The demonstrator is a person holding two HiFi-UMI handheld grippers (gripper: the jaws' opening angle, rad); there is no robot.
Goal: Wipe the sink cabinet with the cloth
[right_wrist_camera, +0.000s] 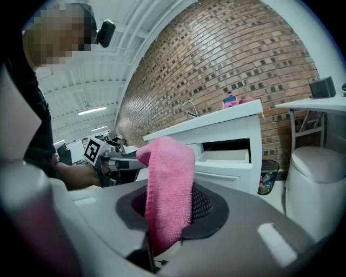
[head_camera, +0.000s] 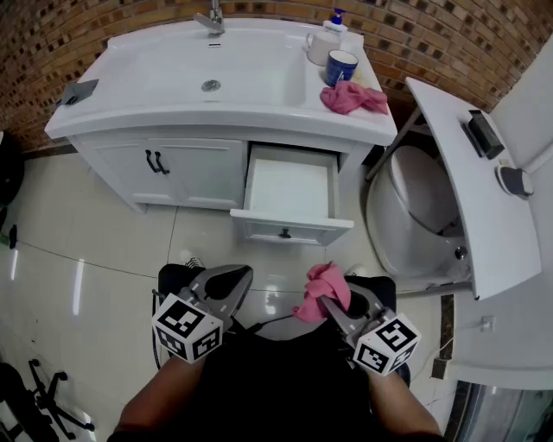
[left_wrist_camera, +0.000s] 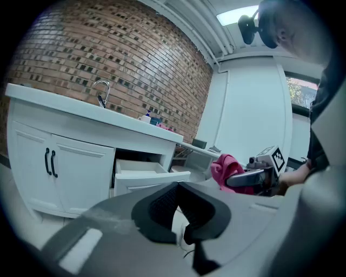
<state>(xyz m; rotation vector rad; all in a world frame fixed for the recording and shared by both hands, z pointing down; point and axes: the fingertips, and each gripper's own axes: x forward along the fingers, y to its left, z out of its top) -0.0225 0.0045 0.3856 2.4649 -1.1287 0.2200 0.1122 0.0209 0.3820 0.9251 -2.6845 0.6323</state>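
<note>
Cabinet [head_camera: 186, 173]: drawer [head_camera: 289, 194] stood open in its right half. Faucet [head_camera: 212, 19] stood at top's back centre. Cup [head_camera: 340, 66] and spare cloth [head_camera: 352, 97] lay on its right end, spare cloth before cup. Toilet [head_camera: 415, 216] stood right of cabinet. Left gripper [head_camera: 233, 276] and right gripper [head_camera: 326, 299] were before cabinet, apart from it. Cloth [head_camera: 318, 285] sat between right gripper's jaws.

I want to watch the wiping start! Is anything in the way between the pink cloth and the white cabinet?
Nothing visible is. The pink cloth is clamped in the right gripper, and only bare floor tiles lie between it and the sink cabinet. Its drawer stands open toward the cloth.
</note>
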